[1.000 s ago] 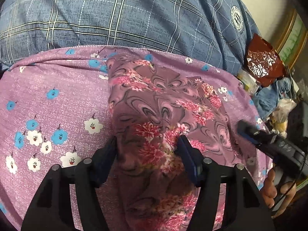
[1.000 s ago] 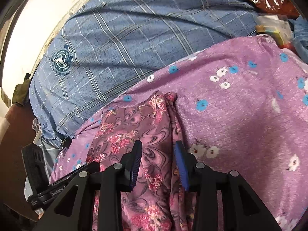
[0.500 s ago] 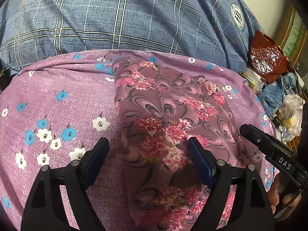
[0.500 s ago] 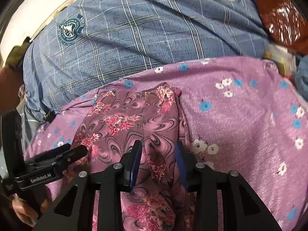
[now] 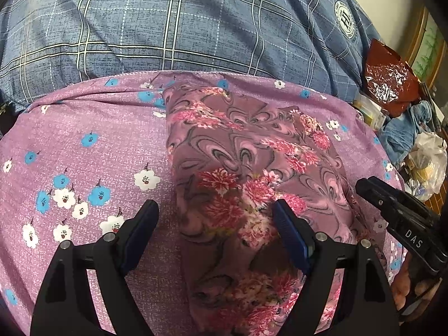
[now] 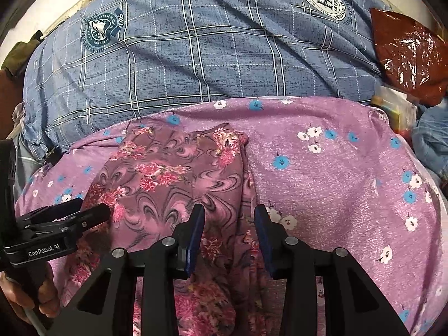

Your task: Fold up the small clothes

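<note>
A mauve garment (image 5: 238, 154) with swirls and pink flowers lies in a long folded strip on a purple flowered sheet (image 5: 84, 168). My left gripper (image 5: 214, 207) hangs open and wide over the strip's left edge, its right pad above the cloth and its left pad above the sheet. One of the right gripper's fingers (image 5: 375, 196) pokes in from the right. In the right wrist view the garment (image 6: 168, 179) runs under my right gripper (image 6: 230, 210). It stands part open over the strip's right edge, and its pads do not press the cloth.
A blue plaid cloth (image 6: 196, 56) with round badges fills the back. A dark red foil bag (image 6: 406, 50), blue denim (image 5: 403, 134) and a plastic bag (image 5: 428, 162) crowd the right side. A hand (image 6: 42, 302) holds the left gripper's handle.
The left gripper's jaws have spread wider and let go of the garment. The right gripper has rolled level and shifted sideways along the strip, keeping the same gap.
</note>
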Demonstrator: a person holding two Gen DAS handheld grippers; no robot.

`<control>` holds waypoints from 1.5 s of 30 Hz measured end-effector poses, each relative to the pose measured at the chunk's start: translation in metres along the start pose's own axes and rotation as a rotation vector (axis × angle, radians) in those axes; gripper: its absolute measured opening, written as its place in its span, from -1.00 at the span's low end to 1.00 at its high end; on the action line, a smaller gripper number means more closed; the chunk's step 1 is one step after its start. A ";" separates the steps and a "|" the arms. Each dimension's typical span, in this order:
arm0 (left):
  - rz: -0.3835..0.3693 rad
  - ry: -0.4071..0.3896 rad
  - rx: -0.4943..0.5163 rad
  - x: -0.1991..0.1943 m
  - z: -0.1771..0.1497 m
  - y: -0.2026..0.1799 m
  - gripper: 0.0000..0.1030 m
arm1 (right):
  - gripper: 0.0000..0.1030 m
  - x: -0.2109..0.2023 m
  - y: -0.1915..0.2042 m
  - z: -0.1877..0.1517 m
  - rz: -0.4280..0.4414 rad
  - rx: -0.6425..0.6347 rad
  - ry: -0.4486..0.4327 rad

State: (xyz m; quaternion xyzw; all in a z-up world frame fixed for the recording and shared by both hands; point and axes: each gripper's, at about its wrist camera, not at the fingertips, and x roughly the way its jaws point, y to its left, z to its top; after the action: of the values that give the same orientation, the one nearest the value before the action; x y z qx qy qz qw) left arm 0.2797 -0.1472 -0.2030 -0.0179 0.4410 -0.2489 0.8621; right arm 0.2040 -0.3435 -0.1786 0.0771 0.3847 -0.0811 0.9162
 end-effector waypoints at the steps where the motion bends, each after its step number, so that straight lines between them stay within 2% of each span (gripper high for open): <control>1: -0.001 0.001 0.002 0.000 0.000 -0.001 0.62 | -0.26 0.000 -0.001 0.000 -0.003 0.001 0.000; 22: -0.030 -0.028 -0.002 -0.007 0.005 -0.006 0.62 | -0.25 0.002 0.003 0.000 -0.042 -0.015 0.001; 45: -0.021 -0.009 0.005 0.001 0.004 -0.007 0.62 | -0.25 0.008 0.001 -0.001 -0.063 -0.020 0.020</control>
State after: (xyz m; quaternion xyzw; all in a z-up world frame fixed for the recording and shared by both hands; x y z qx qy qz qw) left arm 0.2803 -0.1551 -0.1997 -0.0216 0.4365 -0.2589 0.8614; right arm 0.2084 -0.3434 -0.1850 0.0567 0.3971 -0.1053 0.9100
